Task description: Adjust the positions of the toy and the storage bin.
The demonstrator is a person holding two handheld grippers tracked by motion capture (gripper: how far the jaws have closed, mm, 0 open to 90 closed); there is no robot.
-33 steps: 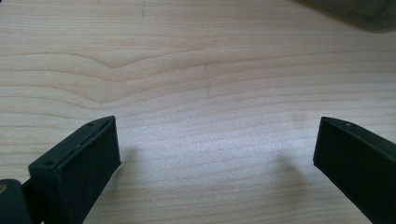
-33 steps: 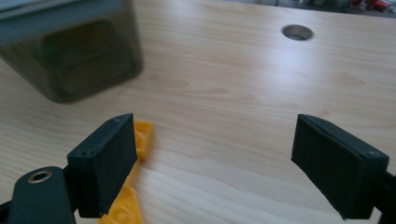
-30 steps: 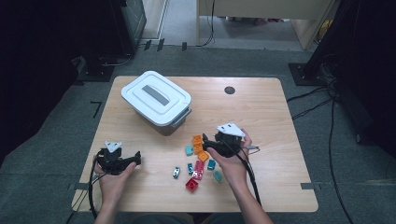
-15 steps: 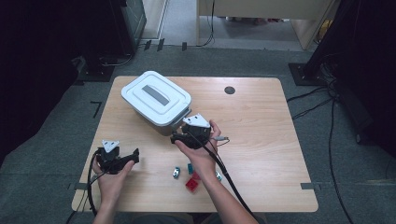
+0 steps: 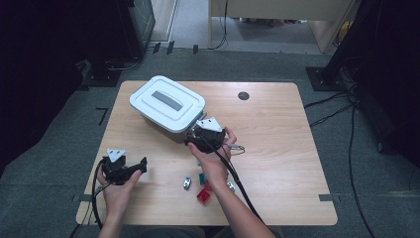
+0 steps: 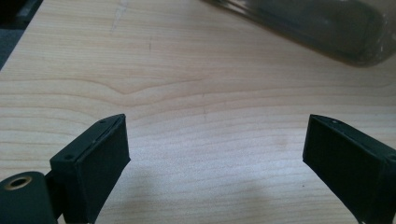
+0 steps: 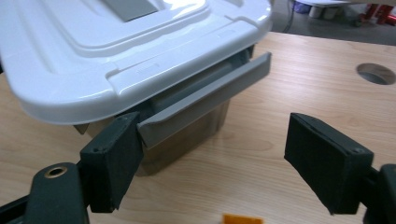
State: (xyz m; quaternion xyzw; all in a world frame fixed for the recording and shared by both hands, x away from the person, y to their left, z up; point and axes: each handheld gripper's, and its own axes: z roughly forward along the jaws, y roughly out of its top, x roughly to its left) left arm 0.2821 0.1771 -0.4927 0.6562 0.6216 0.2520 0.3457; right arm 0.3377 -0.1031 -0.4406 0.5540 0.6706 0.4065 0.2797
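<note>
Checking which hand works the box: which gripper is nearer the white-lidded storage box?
Right. The right gripper is at the box's near end, by its grey latch. The left gripper rests apart, nearer the person.

No readable text, though the box lid [image 7: 140,46] perhaps bears faint embossing.

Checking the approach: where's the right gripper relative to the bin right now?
In the high view the right gripper sits mid-table at the near right end of the white-lidded bin, jaws open beside its grey latch, with the small bricks behind it.
</note>
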